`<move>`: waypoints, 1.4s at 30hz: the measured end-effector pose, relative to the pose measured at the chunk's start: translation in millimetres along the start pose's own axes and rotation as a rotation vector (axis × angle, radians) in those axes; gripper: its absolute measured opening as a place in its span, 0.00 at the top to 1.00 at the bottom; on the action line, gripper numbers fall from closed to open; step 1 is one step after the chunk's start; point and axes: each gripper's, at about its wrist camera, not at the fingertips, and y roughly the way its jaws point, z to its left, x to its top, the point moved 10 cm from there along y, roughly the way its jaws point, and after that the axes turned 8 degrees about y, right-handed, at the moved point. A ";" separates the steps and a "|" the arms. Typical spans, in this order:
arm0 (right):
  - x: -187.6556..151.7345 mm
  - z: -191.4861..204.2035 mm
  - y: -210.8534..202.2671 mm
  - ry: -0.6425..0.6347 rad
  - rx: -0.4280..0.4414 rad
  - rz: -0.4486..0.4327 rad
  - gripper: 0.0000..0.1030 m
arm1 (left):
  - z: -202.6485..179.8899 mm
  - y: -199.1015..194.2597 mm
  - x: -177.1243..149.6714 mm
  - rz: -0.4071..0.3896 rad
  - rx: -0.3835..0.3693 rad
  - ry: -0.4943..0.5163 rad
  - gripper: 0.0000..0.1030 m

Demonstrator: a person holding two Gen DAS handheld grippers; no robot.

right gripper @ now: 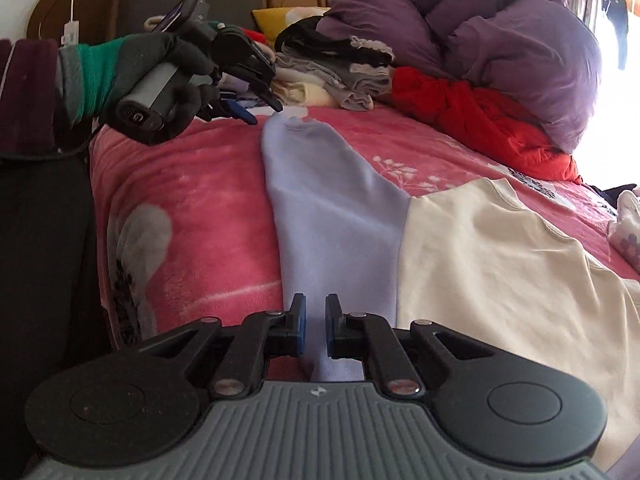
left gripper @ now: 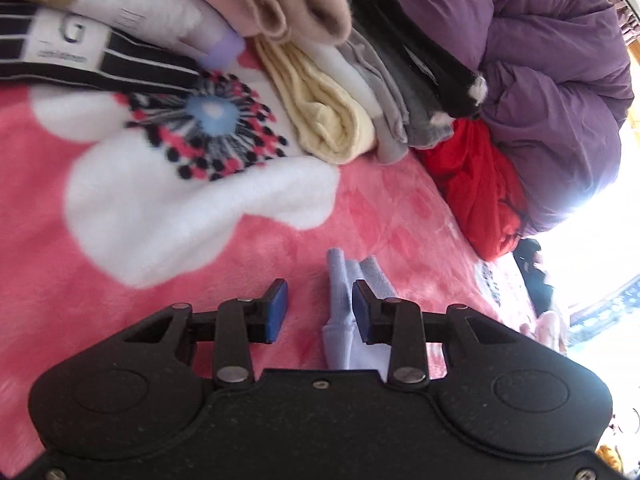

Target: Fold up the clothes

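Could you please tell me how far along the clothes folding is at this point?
Done: a folded stack sits at the back of the bed. In hand: the right gripper pinches the lavender sleeve of a spread sweatshirt; the left gripper stands open around its cuff. Left: the cream body lies unfolded, and a red garment lies crumpled.

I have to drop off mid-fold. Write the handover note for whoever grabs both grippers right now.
Left gripper: open, lavender cuff lying between its pads, ungripped.
Right gripper: nearly closed, pinching the lavender sleeve near its base.
Cream sweatshirt lies flat on the pink blanket, sleeve stretched toward the folded stack by the purple duvet.
Done: garment laid out.
Left: fold the sleeve in, fold the body, add it to the stack.
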 end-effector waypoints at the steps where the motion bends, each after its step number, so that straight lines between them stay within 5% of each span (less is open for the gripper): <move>1: -2.9 -0.6 0.6 0.020 0.003 0.008 0.90 | -1.0 2.0 1.5 -0.001 0.021 0.033 0.77; 2: -4.9 -1.7 0.8 0.039 0.007 0.015 0.90 | 0.0 3.5 3.5 -0.005 0.062 0.070 0.93; 9: -18.9 1.7 -5.9 0.031 -0.012 -0.006 0.89 | 12.0 8.0 10.0 -0.027 0.112 0.098 0.93; 12: -19.3 5.2 -9.1 0.024 -0.011 -0.014 0.89 | 0.7 -13.2 19.1 -0.121 0.150 0.171 0.93; 14: -19.6 7.5 -10.0 0.011 -0.017 -0.013 0.89 | -21.0 -20.8 16.8 -0.141 0.041 0.198 0.93; 16: -20.3 9.7 -11.7 0.004 -0.021 -0.015 0.89 | -47.2 -14.4 -0.5 -0.080 -0.071 0.250 0.90; 21: -21.1 10.1 -15.5 0.020 -0.014 -0.018 0.89 | -106.4 12.7 -53.7 0.118 -0.209 0.432 0.90; 24: -23.5 7.4 -15.6 0.054 -0.008 -0.022 0.89 | -123.9 35.6 -94.3 0.258 -0.171 0.629 0.90; 27: -24.6 6.9 -15.4 0.066 -0.007 -0.026 0.89 | -126.0 42.3 -95.2 0.211 -0.083 0.753 0.89; 30: -25.8 5.7 -15.1 0.074 0.000 -0.031 0.89 | -100.9 45.9 -55.6 0.060 0.117 0.725 0.89; 34: -27.2 4.8 -15.0 0.084 0.008 -0.038 0.89 | -82.4 28.5 -25.1 -0.049 0.138 0.590 0.89; 38: -28.1 5.4 -14.9 0.081 0.004 -0.044 0.89 | -103.3 30.0 -44.8 0.023 0.046 0.677 0.89; 42: -25.0 7.8 -15.3 0.067 -0.015 -0.054 0.89 | -137.6 29.3 -91.8 0.166 -0.126 0.814 0.84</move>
